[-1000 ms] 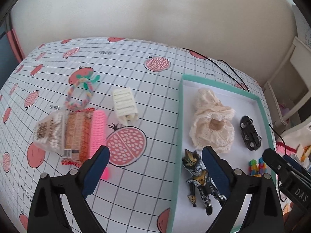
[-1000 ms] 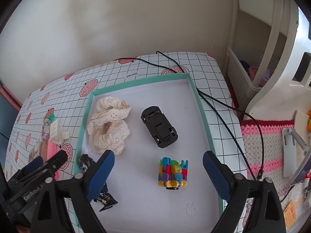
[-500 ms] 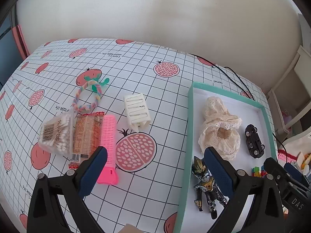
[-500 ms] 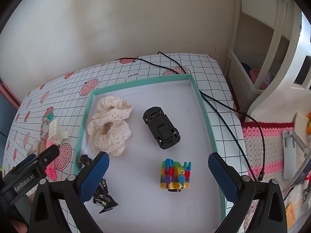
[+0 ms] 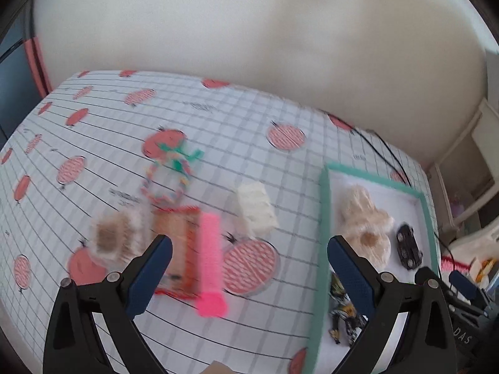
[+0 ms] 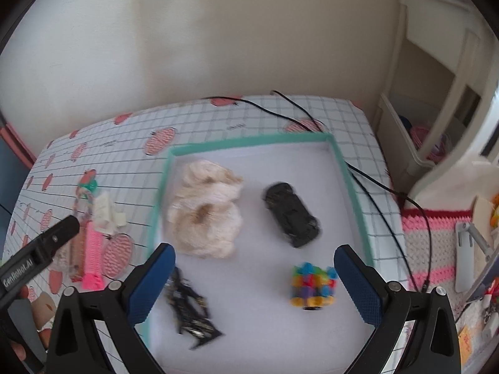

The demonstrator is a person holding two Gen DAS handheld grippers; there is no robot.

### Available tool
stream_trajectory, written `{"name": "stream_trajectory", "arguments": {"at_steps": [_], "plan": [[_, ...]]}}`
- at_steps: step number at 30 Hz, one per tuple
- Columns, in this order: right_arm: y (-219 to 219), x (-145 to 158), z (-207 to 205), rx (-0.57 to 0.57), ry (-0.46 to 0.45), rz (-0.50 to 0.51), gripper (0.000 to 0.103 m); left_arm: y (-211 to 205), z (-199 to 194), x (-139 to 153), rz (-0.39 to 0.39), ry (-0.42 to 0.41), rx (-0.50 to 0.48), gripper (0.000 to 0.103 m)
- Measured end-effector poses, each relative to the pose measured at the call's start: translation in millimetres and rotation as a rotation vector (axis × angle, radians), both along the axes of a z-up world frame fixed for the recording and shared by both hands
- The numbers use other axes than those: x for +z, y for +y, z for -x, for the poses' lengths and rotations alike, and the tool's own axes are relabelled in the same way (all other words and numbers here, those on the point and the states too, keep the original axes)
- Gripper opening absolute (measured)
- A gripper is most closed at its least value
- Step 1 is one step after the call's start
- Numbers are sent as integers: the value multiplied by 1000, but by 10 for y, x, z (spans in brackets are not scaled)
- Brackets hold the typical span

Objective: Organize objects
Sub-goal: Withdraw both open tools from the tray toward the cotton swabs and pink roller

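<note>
Both claws hang wide open and empty — left claw (image 5: 248, 266) over the tablecloth (image 5: 218, 131), right claw (image 6: 254, 275) over the tray (image 6: 340, 162).

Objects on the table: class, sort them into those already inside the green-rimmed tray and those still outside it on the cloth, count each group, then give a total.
Inside the tray: 4 (cream lace cloth, black toy car, coloured block toy, dark action figure).
Outside: 5 (pink roller, white clip, rope ring, cotton swabs, orange packet).
Total: 9.
</note>
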State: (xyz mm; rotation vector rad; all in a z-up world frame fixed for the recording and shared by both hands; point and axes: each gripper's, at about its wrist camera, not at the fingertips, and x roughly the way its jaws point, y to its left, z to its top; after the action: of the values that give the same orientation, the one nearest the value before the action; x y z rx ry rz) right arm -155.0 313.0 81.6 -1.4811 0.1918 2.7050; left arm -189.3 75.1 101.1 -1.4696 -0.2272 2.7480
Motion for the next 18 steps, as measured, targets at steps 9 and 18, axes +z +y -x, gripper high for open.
{"name": "stream_trajectory", "arguments": {"at_steps": [9, 18], "plan": [[-820, 100, 202, 115, 18, 8, 103, -775, 86, 205, 36, 46, 100, 100], [-1635, 71, 291, 219, 18, 29, 103, -1625, 105, 182, 4, 17, 222, 100]]}}
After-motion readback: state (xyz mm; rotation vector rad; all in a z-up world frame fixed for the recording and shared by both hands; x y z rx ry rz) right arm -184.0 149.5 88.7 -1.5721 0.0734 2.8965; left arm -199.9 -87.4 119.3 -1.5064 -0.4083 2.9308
